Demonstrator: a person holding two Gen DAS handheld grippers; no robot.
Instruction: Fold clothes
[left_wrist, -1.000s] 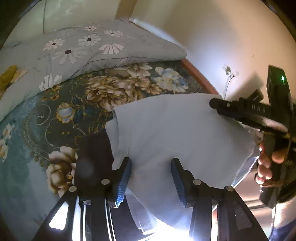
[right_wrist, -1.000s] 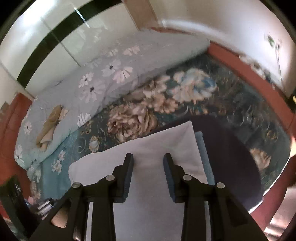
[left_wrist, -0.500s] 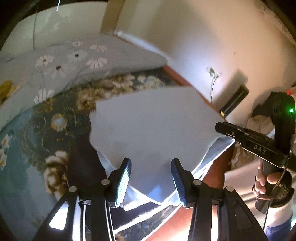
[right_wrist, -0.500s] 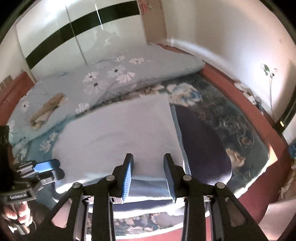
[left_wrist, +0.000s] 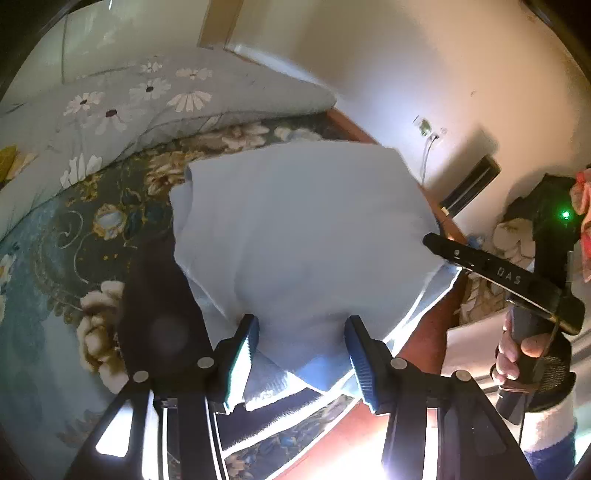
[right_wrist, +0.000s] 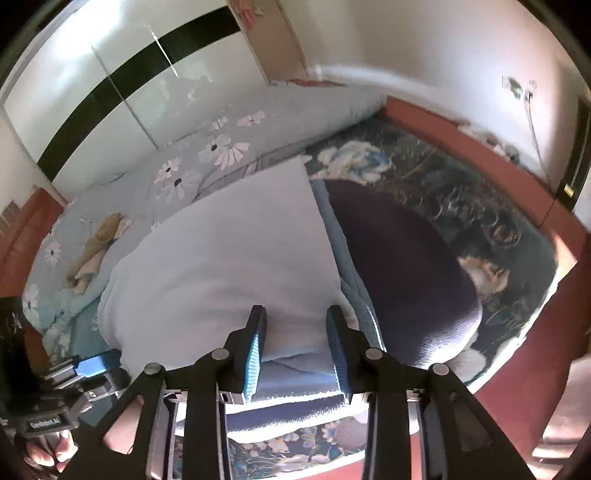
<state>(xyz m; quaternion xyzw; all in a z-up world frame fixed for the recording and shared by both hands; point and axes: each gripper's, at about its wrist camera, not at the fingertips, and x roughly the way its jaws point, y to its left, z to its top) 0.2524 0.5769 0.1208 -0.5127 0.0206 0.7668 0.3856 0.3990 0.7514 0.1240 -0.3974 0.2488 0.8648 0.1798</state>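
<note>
A pale blue-white garment (left_wrist: 303, 236) is lifted off the bed and hangs from both grippers. My left gripper (left_wrist: 301, 328) has its fingers (left_wrist: 245, 339) apart, with the garment's near edge bunched between them. My right gripper (right_wrist: 295, 325) also has its fingers (right_wrist: 338, 332) apart around the garment (right_wrist: 229, 266), whose near hem folds over between them. The right gripper's body shows in the left wrist view (left_wrist: 509, 280), held in a hand at the garment's right corner. The left gripper's body shows at the lower left of the right wrist view (right_wrist: 74, 373).
A dark purple garment (right_wrist: 402, 273) lies on the floral bedspread (right_wrist: 461, 177) under and right of the lifted one. A daisy-print duvet (left_wrist: 122, 107) lies at the back. The red bed frame (right_wrist: 480, 147), wall and socket (left_wrist: 428, 125) are to the right.
Both grippers rose from the bed with the pale garment and drew back towards the bed's near edge. The garment went from lying flat to hanging spread between them.
</note>
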